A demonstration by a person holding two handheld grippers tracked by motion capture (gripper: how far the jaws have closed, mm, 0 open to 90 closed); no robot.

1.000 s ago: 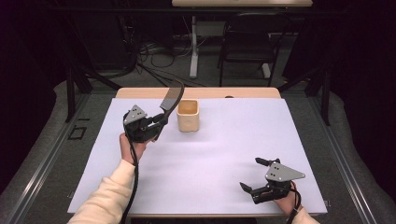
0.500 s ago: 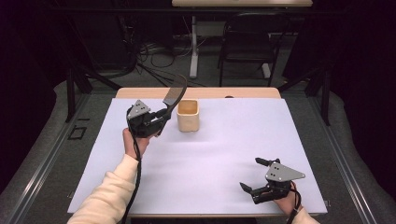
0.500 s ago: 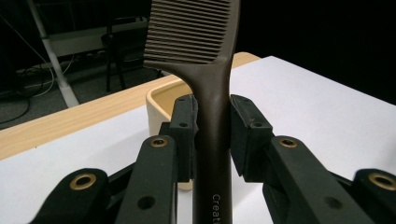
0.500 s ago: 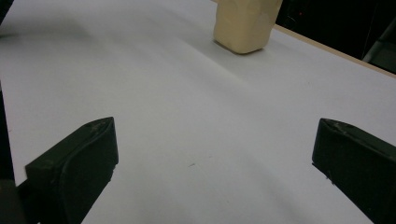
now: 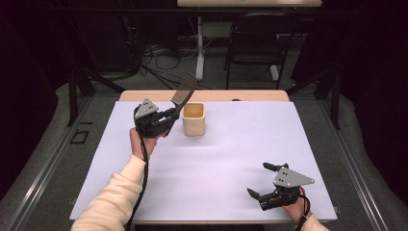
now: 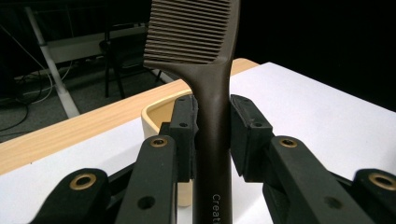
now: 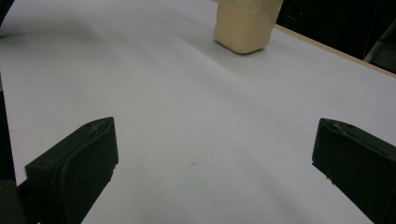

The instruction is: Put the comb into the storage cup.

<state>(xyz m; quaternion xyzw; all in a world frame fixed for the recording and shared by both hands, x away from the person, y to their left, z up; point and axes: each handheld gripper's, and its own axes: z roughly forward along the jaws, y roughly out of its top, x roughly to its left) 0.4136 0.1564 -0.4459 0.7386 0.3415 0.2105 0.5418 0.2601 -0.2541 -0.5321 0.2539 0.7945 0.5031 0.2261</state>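
From the high view, the left gripper [image 5: 166,118] holds a dark brown plastic comb [image 5: 183,96] raised beside the beige square cup [image 5: 194,119]; the comb's tilt is hard to judge. The left gripper view shows the jaws clamping its handle. The right gripper [image 7: 210,154] hangs spread wide over the white tabletop [image 7: 187,116].

Counted on the white table cover [image 5: 216,163]: one dark comb [image 6: 212,84], one beige cup [image 5: 194,119], two hand-held grippers, left [image 5: 166,118] and right [image 5: 264,180]. Beyond the table: one chair [image 5: 255,43].
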